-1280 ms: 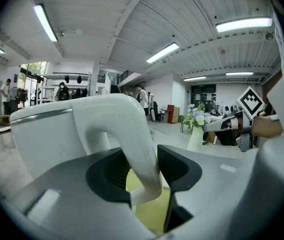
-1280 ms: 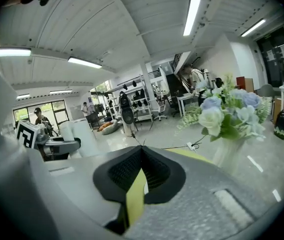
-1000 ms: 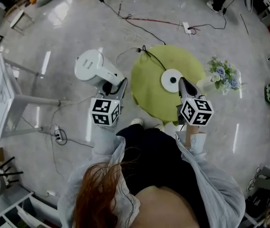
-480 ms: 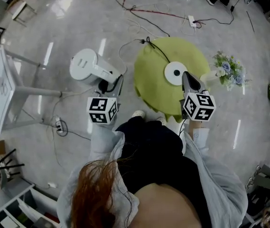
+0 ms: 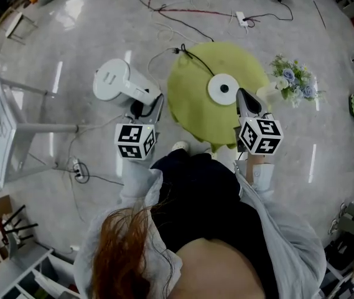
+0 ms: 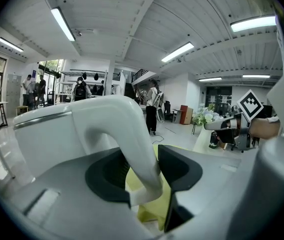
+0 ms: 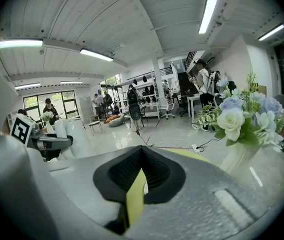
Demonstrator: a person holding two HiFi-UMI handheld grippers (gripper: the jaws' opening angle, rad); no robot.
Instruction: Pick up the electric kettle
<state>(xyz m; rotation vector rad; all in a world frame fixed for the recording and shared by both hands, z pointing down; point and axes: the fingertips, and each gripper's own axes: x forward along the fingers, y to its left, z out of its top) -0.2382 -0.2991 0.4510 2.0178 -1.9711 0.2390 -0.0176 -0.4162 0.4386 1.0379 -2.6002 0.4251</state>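
The white electric kettle (image 5: 117, 83) hangs to the left of the round green table (image 5: 192, 108), over the floor. My left gripper (image 5: 147, 109) is shut on its curved handle (image 6: 132, 139), which runs down between the two dark pads. The kettle's body (image 6: 52, 134) fills the left of the left gripper view. The kettle's round white base (image 5: 224, 88) lies on the table. My right gripper (image 5: 244, 100) hovers just right of that base with its jaws shut and nothing in them (image 7: 141, 171). In the right gripper view the kettle (image 7: 74, 134) shows far to the left.
A vase of white and blue flowers (image 5: 293, 86) (image 7: 241, 116) stands at the table's right edge. A black cord (image 5: 195, 70) runs from the base off the table's far side. More cables (image 5: 189, 11), a power strip (image 5: 77, 178) and a white stand (image 5: 5, 129) are on the floor.
The left gripper keeps the kettle by its handle and the right gripper stays by the base. Only the head view has shifted a little.
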